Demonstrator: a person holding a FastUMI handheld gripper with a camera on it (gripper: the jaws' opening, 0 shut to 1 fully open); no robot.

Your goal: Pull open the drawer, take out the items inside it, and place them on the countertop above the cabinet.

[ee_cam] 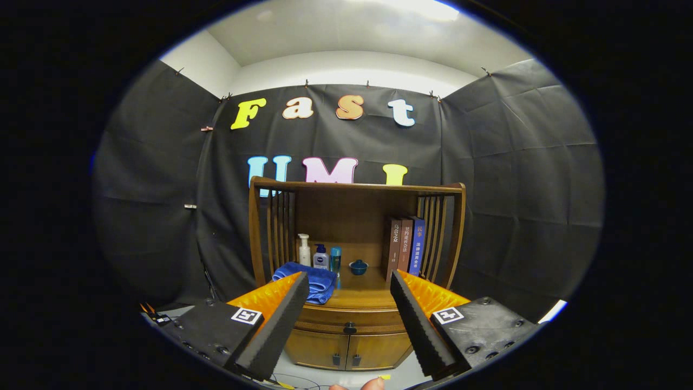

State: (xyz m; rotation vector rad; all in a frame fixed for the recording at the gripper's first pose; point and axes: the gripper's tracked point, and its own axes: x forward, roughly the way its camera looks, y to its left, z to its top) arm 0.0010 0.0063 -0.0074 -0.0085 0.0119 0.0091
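A wooden cabinet (354, 260) stands ahead against the booth wall. Its drawer (330, 320) is closed, with a dark knob (350, 327) in the middle of its front. The drawer lies beyond and between my two fingers. The countertop (364, 296) above the drawer is brown wood. My gripper (349, 281) is open, fingers wide apart with nothing between them, still some way from the cabinet. What lies inside the drawer is hidden.
On the countertop lie a folded blue towel (313, 281), three small bottles (320, 255), a small blue bowl (358, 266) and three upright books (406, 245). Slatted side panels (280, 227) flank the shelf. Two small doors (346, 352) sit below the drawer. A fingertip (372, 384) shows underneath.
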